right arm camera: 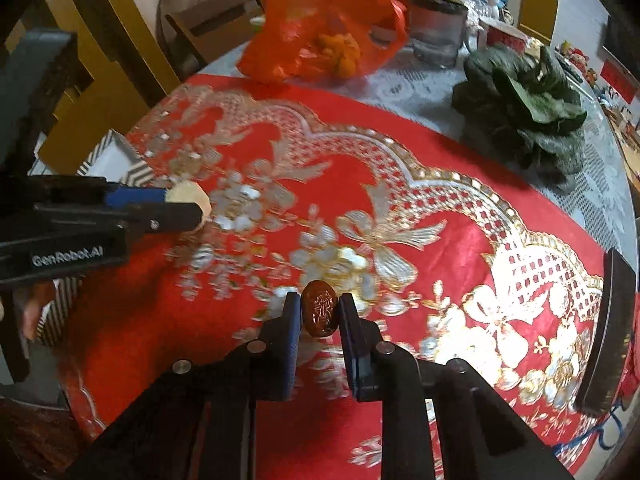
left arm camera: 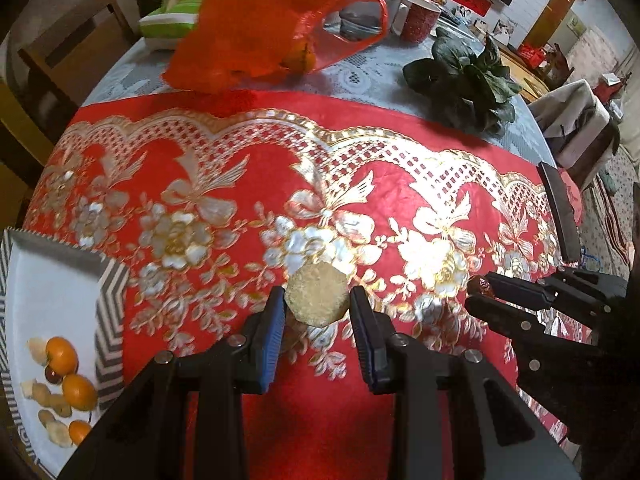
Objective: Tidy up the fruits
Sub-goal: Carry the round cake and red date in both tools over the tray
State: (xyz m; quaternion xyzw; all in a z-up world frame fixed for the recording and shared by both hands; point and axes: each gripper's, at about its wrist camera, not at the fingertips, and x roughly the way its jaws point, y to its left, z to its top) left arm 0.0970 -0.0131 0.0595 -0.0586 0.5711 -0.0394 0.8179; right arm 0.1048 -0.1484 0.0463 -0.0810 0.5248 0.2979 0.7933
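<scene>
My left gripper (left arm camera: 318, 304) is shut on a pale yellow, rough round piece of fruit (left arm camera: 317, 299) and holds it above the red cloth; it also shows in the right wrist view (right arm camera: 188, 197). My right gripper (right arm camera: 319, 312) is shut on a dark brown wrinkled date (right arm camera: 319, 314), which shows at its tips in the left wrist view (left arm camera: 480, 285). A white tray with a zigzag rim (left arm camera: 108, 312) at the left holds small orange fruits (left arm camera: 61, 356), a date and pale pieces.
A red plastic bag (left arm camera: 264, 28) with oranges lies at the back of the table. Dark leafy greens (left arm camera: 468, 76) lie at the back right. A glass jar (right arm camera: 436, 36) and cups stand behind. A black object (right arm camera: 608, 340) lies at the right edge. Wooden chairs stand at the left.
</scene>
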